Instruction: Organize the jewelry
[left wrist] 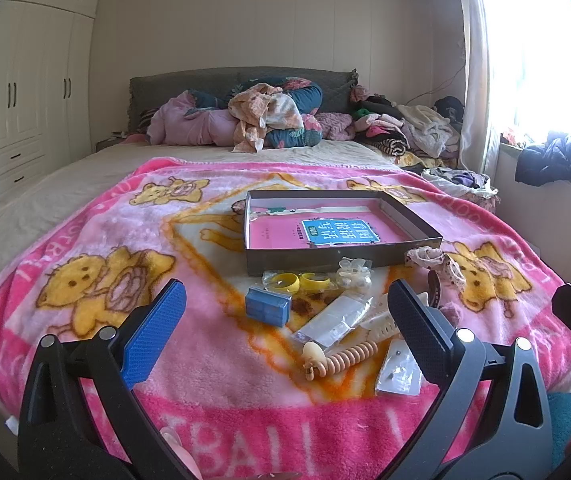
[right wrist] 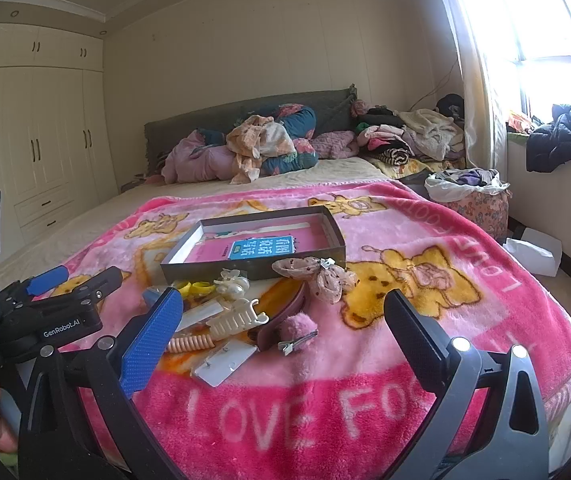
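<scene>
A shallow dark box (left wrist: 349, 257) (right wrist: 253, 268) with a pink book inside lies on the pink blanket. In front of it sits a heap of accessories: two yellow rings (left wrist: 299, 281) (right wrist: 194, 289), a small blue box (left wrist: 267, 306), a pearl clip (left wrist: 353, 274) (right wrist: 232, 285), a cream claw clip (right wrist: 234, 318), a coiled peach hair tie (left wrist: 345, 356) (right wrist: 187, 343), clear packets (left wrist: 335, 320), a card with studs (left wrist: 399, 372) (right wrist: 225, 362), a dotted bow clip (left wrist: 441, 264) (right wrist: 317, 276), and a pink pom-pom clip (right wrist: 295, 330). My left gripper (left wrist: 285, 320) is open above the heap. My right gripper (right wrist: 285, 322) is open too, empty.
The pink teddy-bear blanket (left wrist: 85, 280) (right wrist: 465, 320) covers the bed's foot. Pillows and piled clothes (left wrist: 265, 120) (right wrist: 269, 144) lie by the headboard. Wardrobes (left wrist: 25, 100) line the left wall. A cloth bin (right wrist: 473, 196) and white box (right wrist: 533, 252) stand right of the bed.
</scene>
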`<move>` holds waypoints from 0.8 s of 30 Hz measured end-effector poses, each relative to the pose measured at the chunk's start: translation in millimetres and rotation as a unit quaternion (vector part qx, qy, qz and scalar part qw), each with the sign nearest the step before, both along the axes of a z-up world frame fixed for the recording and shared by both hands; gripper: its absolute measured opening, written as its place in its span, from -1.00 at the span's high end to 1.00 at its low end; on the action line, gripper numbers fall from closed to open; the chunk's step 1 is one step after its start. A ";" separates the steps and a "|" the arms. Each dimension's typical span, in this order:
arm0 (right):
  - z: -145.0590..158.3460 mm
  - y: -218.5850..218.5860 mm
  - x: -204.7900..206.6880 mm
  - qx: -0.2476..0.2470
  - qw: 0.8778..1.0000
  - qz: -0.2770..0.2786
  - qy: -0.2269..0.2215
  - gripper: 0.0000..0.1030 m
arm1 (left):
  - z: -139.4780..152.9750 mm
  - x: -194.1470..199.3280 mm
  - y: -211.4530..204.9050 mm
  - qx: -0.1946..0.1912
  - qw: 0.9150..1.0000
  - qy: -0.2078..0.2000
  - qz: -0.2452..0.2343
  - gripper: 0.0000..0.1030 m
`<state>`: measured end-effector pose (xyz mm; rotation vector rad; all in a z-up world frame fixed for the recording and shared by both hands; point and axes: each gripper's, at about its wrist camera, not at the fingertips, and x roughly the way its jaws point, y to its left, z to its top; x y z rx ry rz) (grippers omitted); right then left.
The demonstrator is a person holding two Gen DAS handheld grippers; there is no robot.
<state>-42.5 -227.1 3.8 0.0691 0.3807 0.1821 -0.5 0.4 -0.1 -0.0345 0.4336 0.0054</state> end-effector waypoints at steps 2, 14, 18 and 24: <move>-3.6 2.2 0.5 0.000 1.000 0.000 0.000 -0.90 | 0.0 -0.1 -0.1 0.000 1.000 0.000 0.000 -0.80; -1.9 4.2 -0.6 0.001 1.000 0.001 0.000 -0.90 | -0.5 -1.8 -0.2 0.001 1.000 -0.001 -0.001 -0.80; -1.2 5.5 -1.4 -0.001 1.000 0.000 -0.001 -0.90 | -0.6 -1.9 -0.4 0.001 1.000 -0.002 -0.001 -0.80; 1.2 9.8 -2.8 -0.001 1.000 0.000 -0.001 -0.90 | -0.5 -1.9 -0.9 0.001 1.000 -0.001 0.000 -0.80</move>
